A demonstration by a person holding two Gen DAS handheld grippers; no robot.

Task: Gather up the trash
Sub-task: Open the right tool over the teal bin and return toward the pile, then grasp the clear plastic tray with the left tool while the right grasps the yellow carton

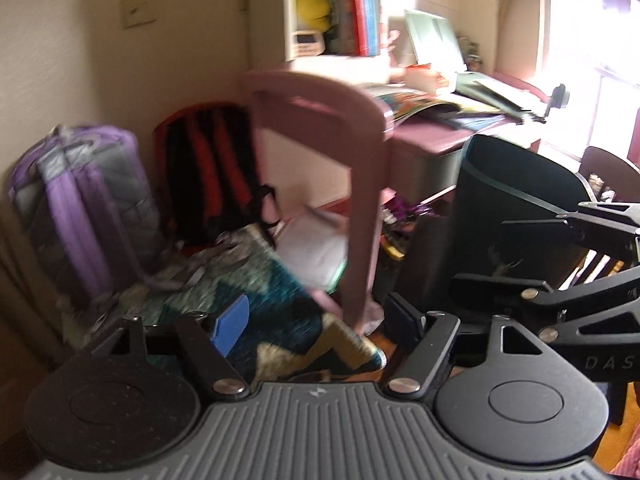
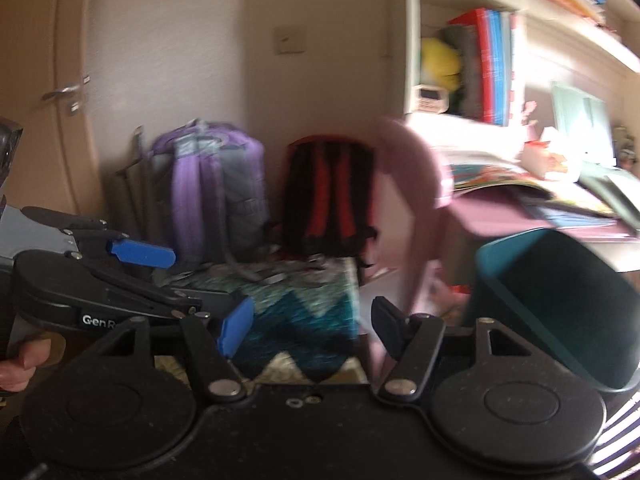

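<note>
I have both grippers empty right now: the left gripper has its jaws spread with nothing between them but the patterned blanket further off, and the right gripper is likewise released, its blue pad and dark pad standing apart over the same blanket. The obvious piece of the job is the dark teal bin, which stands on the floor to my right beside the pink desk; from the right wrist view I look into its mouth and cannot see anything inside, though the blur makes that uncertain. I judge it to be light, stiff plastic with a smooth, slightly slippery wall, so I would pinch the rim, one pad inside and one outside, not try to span the body. As for trash itself, I cannot pick out a clear piece; there is some small clutter on the floor under the desk, too smeared to name. If it turns out to be paper or wrappers, I expect it to be soft, weightless and easily crushed, best taken by a raised edge or fold. The purple backpack and the red and black backpack lean against the wall and are not my concern
</note>
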